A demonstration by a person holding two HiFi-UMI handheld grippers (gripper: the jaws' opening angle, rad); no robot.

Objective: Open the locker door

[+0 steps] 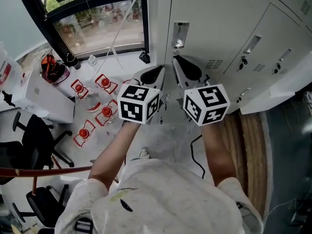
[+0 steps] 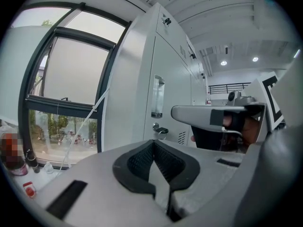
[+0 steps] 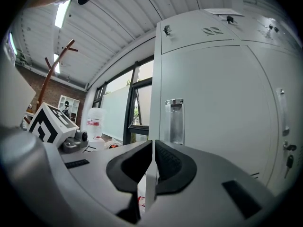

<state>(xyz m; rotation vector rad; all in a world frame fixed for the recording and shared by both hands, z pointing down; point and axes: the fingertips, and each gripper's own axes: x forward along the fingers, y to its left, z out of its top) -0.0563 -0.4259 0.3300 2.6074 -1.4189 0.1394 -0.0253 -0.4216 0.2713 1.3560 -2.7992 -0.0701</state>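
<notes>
Left gripper (image 2: 154, 143), right gripper (image 3: 152, 144): jaws pressing together, empty. Upright locker door handle (image 3: 174, 121) lying just beyond right gripper, the nearer one.

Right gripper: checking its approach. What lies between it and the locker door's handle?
Nothing: the right gripper view shows a bare stretch from the right gripper to the handle.

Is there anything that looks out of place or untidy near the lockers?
Nothing looks damaged or spilled. Only untidy: red-capped bottles sit scattered on the floor by the window, and a loose black cable lies before the lockers.
</notes>
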